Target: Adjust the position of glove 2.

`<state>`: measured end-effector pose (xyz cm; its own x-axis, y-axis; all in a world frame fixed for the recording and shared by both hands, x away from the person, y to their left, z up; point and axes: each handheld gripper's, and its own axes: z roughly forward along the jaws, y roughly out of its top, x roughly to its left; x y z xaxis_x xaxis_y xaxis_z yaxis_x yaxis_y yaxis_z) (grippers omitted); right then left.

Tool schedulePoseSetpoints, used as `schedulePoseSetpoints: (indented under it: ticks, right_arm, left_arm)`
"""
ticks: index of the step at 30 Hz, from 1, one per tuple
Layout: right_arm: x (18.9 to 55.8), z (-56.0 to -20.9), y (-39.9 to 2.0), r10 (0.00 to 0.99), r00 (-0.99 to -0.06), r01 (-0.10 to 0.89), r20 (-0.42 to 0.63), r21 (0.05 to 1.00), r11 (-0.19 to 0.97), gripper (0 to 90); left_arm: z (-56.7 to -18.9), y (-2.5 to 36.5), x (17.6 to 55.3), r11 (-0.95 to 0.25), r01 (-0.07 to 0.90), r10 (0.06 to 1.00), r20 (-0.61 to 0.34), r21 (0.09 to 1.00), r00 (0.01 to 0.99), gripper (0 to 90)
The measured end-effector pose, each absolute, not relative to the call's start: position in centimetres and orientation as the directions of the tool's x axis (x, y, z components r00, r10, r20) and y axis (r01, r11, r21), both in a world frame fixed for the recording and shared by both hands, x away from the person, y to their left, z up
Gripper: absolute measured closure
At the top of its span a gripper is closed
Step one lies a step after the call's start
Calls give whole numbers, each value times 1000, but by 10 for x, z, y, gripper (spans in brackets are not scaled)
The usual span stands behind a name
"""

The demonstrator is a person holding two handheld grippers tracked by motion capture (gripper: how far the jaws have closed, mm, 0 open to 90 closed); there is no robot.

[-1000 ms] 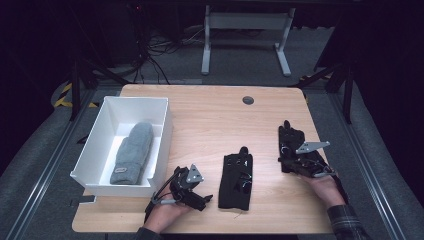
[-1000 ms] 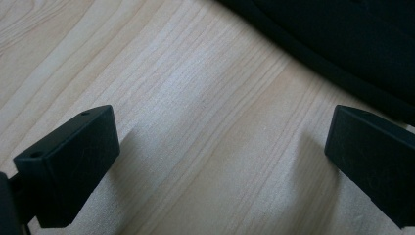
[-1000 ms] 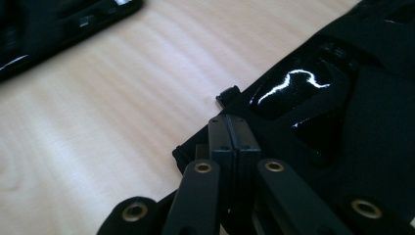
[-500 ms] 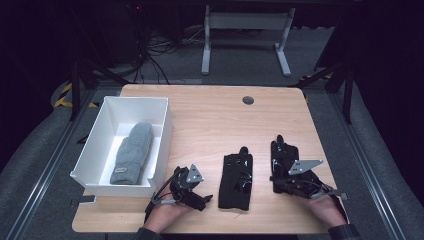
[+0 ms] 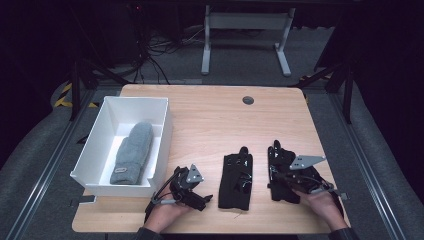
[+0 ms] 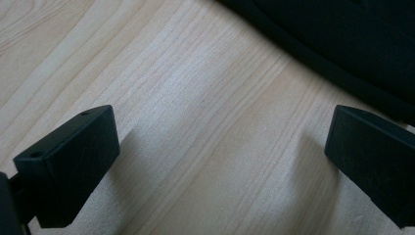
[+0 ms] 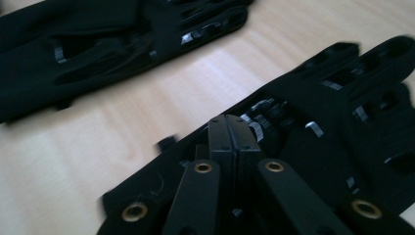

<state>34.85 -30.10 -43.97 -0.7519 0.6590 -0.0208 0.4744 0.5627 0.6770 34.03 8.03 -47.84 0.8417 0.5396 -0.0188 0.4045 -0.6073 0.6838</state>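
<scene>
Since a second ago the right gripper [image 5: 276, 150] has slid inward across the counter [image 5: 210, 120], dragging the right black glove [image 5: 287, 172] toward the left black glove [image 5: 236, 175]. Its own view shows its jaws pinched together on that glove; the left gripper [image 6: 215, 161] rests with jaws apart, empty.

I see two black gloves [image 5: 236, 181] [image 5: 283, 172], a grey mitten [image 5: 131, 152] at nine o'clock in a white box [image 5: 162, 131], pale wood-grain worktop [image 5: 220, 120].
</scene>
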Motion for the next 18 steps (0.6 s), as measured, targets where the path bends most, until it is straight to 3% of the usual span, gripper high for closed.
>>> schedulePoseSetpoints:
  ticks: [7,18]
  right_arm:
    - [364,-450,-291,645,-764,488,-14,642,591,900]
    - [343,-450,-255,550,-835,426,-3,628,651,900]
  left_arm:
    - [-478,80,340,-607,405,540,-19,684,842,1]
    - [-478,80,340,-607,404,539,-19,684,842,1]
